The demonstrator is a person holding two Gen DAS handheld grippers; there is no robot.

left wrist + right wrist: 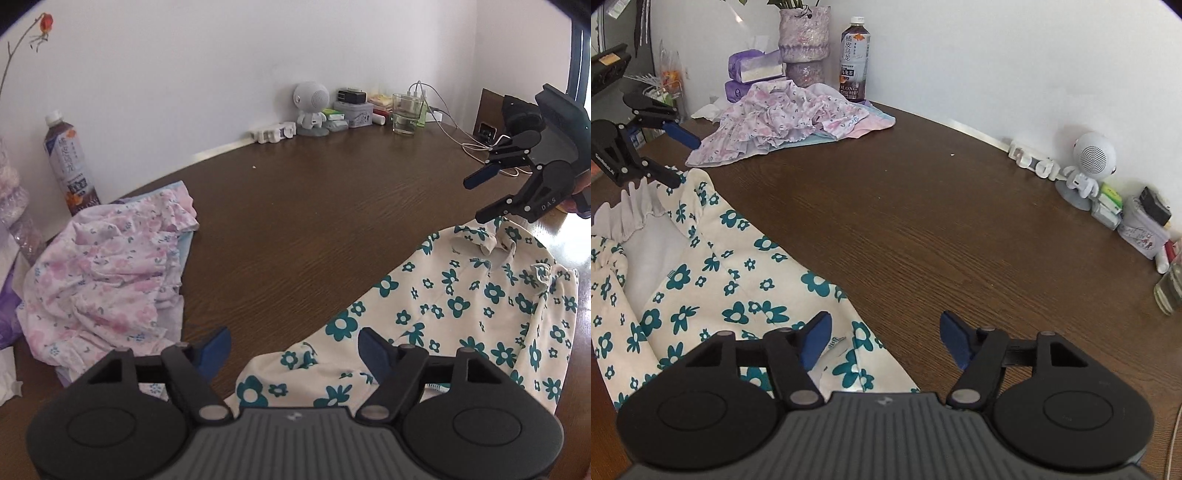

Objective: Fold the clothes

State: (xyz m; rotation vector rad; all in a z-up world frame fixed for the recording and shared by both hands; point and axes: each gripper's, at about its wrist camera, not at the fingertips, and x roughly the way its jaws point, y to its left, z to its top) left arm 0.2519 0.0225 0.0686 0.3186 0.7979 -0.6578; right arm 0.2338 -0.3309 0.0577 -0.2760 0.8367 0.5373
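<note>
From the left wrist camera, my left gripper (295, 349) hovers low over the near edge of the brown wooden table (314, 206), jaws spread wide with nothing between them. Its right blue fingertip (373, 347) sits above the near end of the cream garment with teal flowers (461, 306), which lies spread across the near right of the table. Far right, my right gripper (480, 197) hangs tilted downward above the garment's far end, jaws released. A crumpled pink floral garment (107, 284) is heaped at the left, a tea bottle (68, 162) behind it.

From the right wrist camera, my right gripper (886, 341) points across the table, jaws apart and empty; its left fingertip (816, 338) is over the flowered garment (738, 280), the right one over bare wood. The garment stretches along the near left, ruffled hem at the far end, where my left gripper (681, 158) hovers, released. The pink garment (783, 118) lies far left by the bottle (854, 59).
</note>
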